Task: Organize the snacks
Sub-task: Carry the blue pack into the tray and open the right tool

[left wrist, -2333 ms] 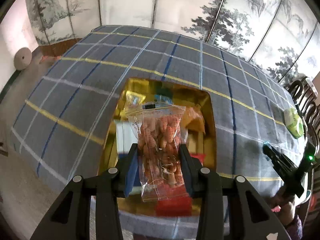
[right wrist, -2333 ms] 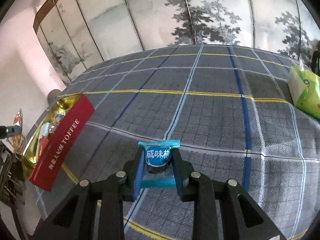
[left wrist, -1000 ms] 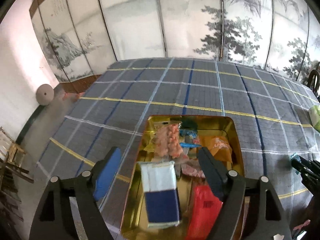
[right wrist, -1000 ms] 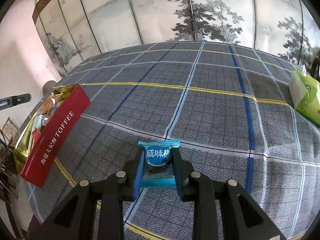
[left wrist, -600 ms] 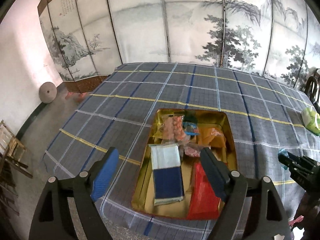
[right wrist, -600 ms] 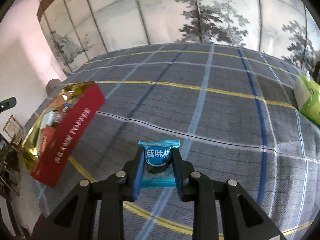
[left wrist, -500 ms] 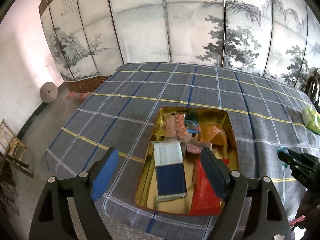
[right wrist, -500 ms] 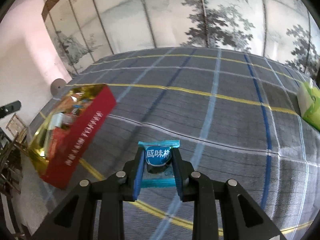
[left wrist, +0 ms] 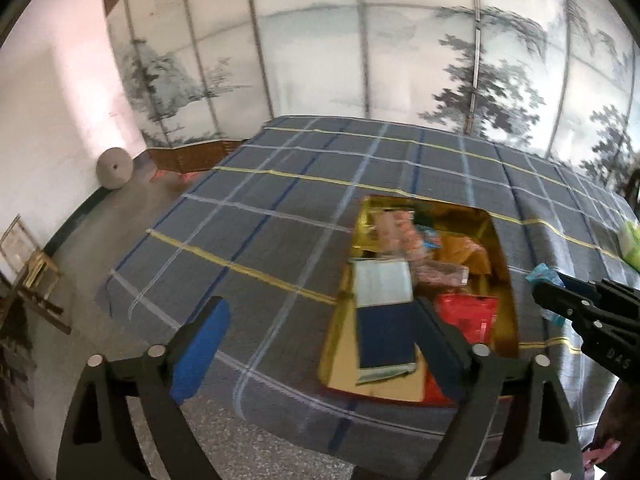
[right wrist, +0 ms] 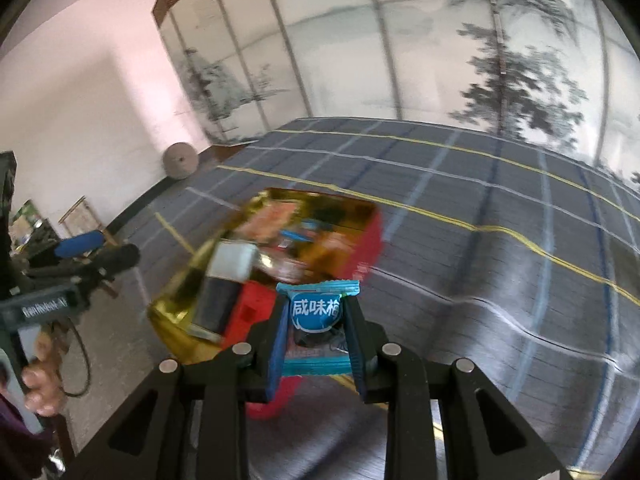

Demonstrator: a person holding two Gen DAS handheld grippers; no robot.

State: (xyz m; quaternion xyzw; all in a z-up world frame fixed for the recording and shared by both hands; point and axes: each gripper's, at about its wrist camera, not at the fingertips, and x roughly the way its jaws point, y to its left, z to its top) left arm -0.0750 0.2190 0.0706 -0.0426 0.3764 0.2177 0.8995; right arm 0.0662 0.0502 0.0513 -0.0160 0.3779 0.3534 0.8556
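A red tin with a gold inside [left wrist: 505, 280] [right wrist: 370, 240] stands on the checked tablecloth and holds several snack packs, among them a blue-and-white pack [left wrist: 384, 312] and a bag of orange snacks [left wrist: 394, 228]. My left gripper [left wrist: 320, 352] is open and empty, held near the table's front edge, left of the tin. My right gripper [right wrist: 316, 334] is shut on a small blue candy packet [right wrist: 316, 316] and holds it just in front of the tin; it also shows in the left wrist view [left wrist: 560, 300].
The grey checked tablecloth [left wrist: 280, 216] covers the whole table. A green pack [left wrist: 632, 240] lies at the far right. A painted folding screen [left wrist: 400, 60] stands behind the table. A round stone [left wrist: 114, 168] and a small wooden stool [left wrist: 36, 276] are on the floor at left.
My left gripper let go of the orange snack bag into the tin, opened and pulled back to the left. My right gripper swung left with the blue packet, close to the tin.
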